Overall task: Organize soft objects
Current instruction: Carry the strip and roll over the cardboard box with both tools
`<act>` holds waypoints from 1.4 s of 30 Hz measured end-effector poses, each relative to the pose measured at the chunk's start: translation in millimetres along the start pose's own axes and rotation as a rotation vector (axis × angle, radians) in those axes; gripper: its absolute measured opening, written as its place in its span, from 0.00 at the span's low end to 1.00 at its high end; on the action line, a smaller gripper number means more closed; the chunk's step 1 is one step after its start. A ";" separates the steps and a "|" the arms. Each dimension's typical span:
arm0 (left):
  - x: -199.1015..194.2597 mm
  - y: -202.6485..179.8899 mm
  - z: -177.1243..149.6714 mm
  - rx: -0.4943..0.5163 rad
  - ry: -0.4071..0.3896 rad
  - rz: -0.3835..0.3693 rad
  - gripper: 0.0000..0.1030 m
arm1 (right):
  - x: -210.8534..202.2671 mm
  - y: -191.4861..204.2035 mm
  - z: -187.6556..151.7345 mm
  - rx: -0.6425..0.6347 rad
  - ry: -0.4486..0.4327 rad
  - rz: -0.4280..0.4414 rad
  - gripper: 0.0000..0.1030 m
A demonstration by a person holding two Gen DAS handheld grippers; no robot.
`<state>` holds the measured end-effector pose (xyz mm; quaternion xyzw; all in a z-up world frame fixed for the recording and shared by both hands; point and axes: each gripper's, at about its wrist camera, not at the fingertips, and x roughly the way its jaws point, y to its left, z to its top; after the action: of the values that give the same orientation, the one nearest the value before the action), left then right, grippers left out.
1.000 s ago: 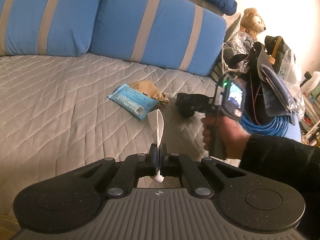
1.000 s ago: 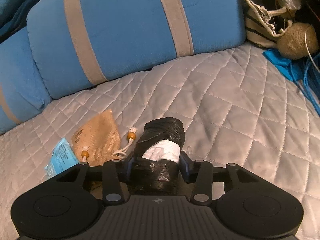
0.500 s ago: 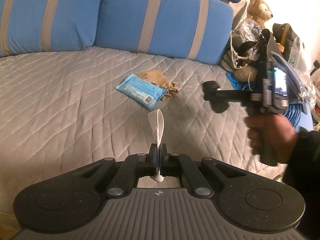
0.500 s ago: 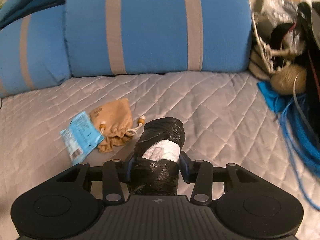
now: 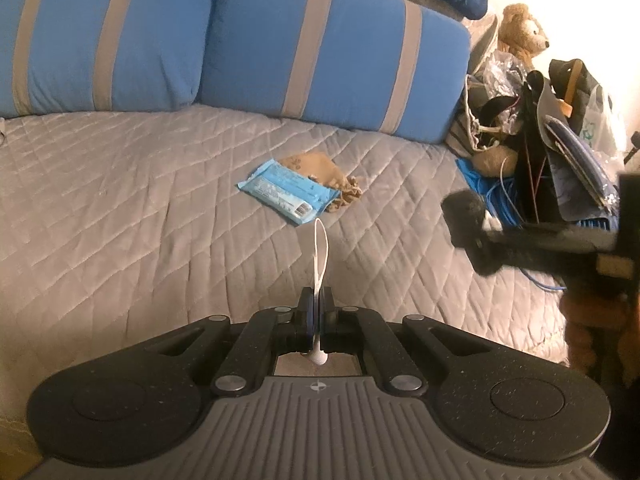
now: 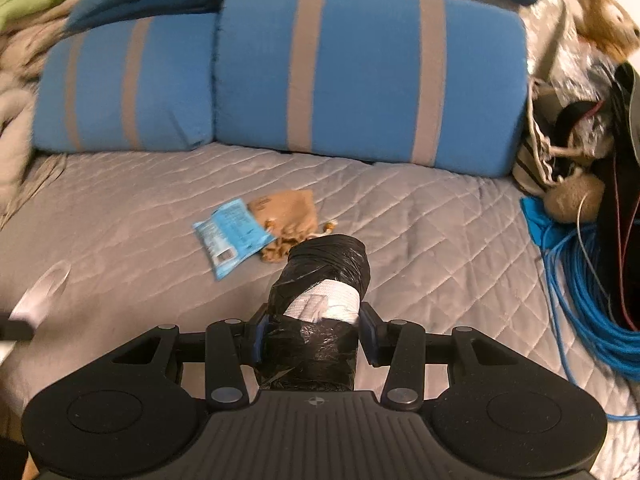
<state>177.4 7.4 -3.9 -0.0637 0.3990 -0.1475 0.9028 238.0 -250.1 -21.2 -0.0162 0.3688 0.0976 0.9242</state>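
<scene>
Your right gripper (image 6: 316, 332) stays clamped on the black roll (image 6: 320, 280), and it has risen and swung right since a second ago, away from the blue packet (image 5: 286, 192) and tan pouch (image 5: 320, 168), which lie unmoved on the quilt (image 5: 140, 220). Your left gripper (image 5: 316, 312) has barely shifted, jaws still pinched on the white loop (image 5: 320, 252).

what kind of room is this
Most likely a bedroom: a quilted grey bed cover with two blue striped pillows along the back, and a teddy bear atop a pile of bags at the side.
</scene>
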 end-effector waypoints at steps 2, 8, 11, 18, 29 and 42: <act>-2.2 0.1 0.0 0.000 -0.013 0.001 0.03 | -8.5 2.1 -5.1 0.003 0.006 0.022 0.46; -12.1 -2.0 -8.2 0.004 -0.024 0.008 0.03 | -33.9 7.2 -17.3 0.025 0.009 0.076 0.46; -18.7 -5.5 -17.3 0.013 -0.017 0.003 0.03 | -45.2 11.5 -24.1 0.027 0.013 0.096 0.46; -33.8 -15.1 -42.0 0.038 0.011 -0.004 0.03 | -71.0 23.6 -45.4 0.033 0.037 0.153 0.46; -52.4 -21.8 -80.9 0.065 0.093 0.011 0.03 | -111.8 48.8 -89.4 0.033 0.095 0.216 0.46; -58.5 -43.8 -116.0 0.083 0.220 -0.050 0.03 | -129.1 77.1 -129.9 -0.011 0.214 0.214 0.46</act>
<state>44.9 -15.3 -30.8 -0.0195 0.4876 -0.1925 0.8514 43.5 -209.5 -23.9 0.0077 0.4643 0.1951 0.8639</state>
